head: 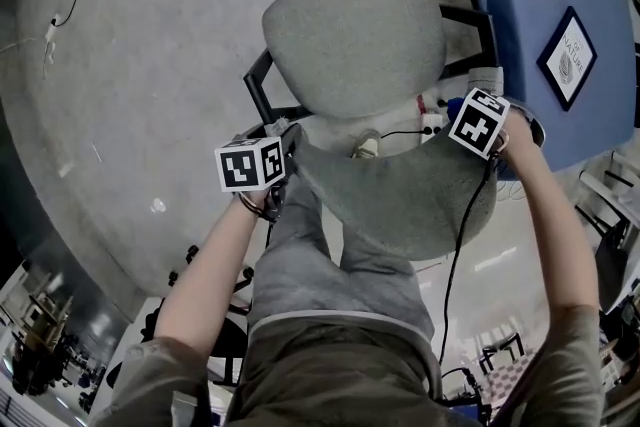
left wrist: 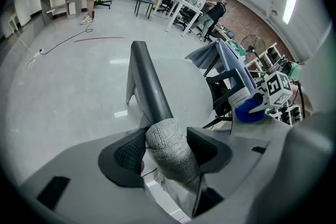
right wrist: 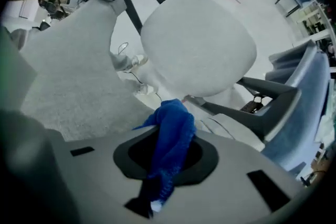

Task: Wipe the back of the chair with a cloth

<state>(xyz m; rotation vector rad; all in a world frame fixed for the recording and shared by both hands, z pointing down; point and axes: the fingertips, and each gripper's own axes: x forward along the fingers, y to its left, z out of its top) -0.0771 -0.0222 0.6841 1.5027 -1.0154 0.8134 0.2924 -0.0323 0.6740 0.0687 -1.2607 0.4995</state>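
Setting: pale polished floor (head: pixel 130 115) of an open workshop, with desks and chairs far off and a blue-draped counter (head: pixel 520 25) just beside the chair. Item one, back of the chair (head: pixel 400 200): directly below me, between my two arms, with the seat (head: pixel 355 40) beyond it. It is grey and curved, in coarse woven upholstery with a rounded padded edge, and shows no marks that I can see. Item two, cloth (right wrist: pixel 172 123): vivid blue and fleecy, bunched into a narrow wad rather than spread flat. Left tongs (left wrist: pixel 167 147): clamped on the left edge of the back, grey weave filling the gap, with a black armrest (left wrist: pixel 149 84) running away beyond. Right tongs (right wrist: pixel 167 152): closed on the cloth at the right end of the back, the wad sticking out toward the seat. I cannot tell whether it touches the fabric. Hazards, as I judge them: rough weave may drag the wad out of my right tongs. With the cloth so bunched, only its tip would wipe, leaving strips missed. If my left hold slips off the rounded edge, the chair may turn away under the stroke. A black cable (head: pixel 458 255) trails down across the back from the right tongs and could snag or get swept along.
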